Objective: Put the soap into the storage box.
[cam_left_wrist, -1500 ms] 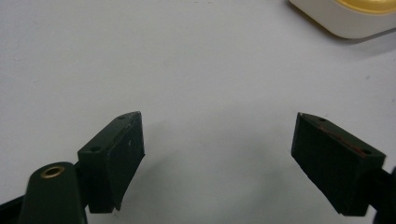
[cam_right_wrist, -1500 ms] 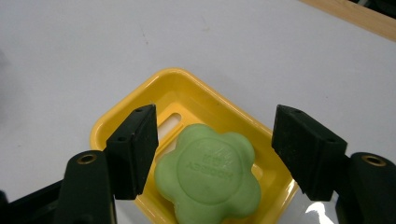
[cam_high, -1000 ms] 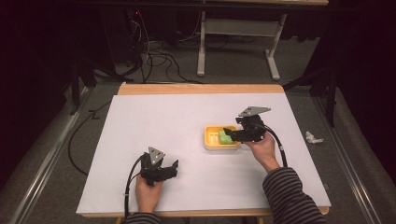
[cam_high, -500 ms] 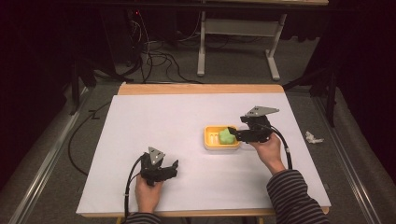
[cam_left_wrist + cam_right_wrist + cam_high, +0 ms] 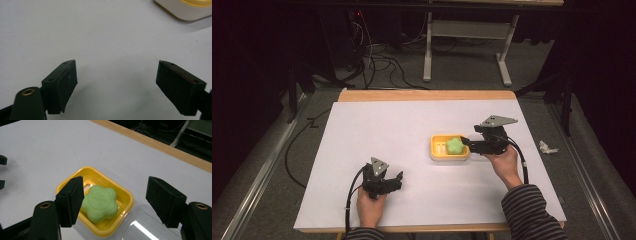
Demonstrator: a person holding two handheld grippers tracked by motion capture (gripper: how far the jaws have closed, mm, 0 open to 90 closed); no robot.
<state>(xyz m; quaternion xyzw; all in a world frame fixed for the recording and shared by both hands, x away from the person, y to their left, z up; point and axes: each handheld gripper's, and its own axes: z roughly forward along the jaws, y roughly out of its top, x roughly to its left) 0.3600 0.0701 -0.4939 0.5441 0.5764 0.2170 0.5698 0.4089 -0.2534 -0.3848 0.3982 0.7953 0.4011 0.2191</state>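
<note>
Green flower-shaped soap (image 5: 100,203) sat in the yellow dish (image 5: 126,195). Right gripper (image 5: 113,201) hung over the dish, jaws released, straddling the soap. Left gripper (image 5: 117,86) sat well apart from the dish, jaws released, holding nothing.

Left gripper (image 5: 398,178) low over table near front edge, held by left hand (image 5: 371,209), jaws wide apart, nothing between. Right gripper (image 5: 115,202) further out, right hand (image 5: 504,164) gripping it, striped sleeve behind; jaws spread apart, clamping nothing.
</note>
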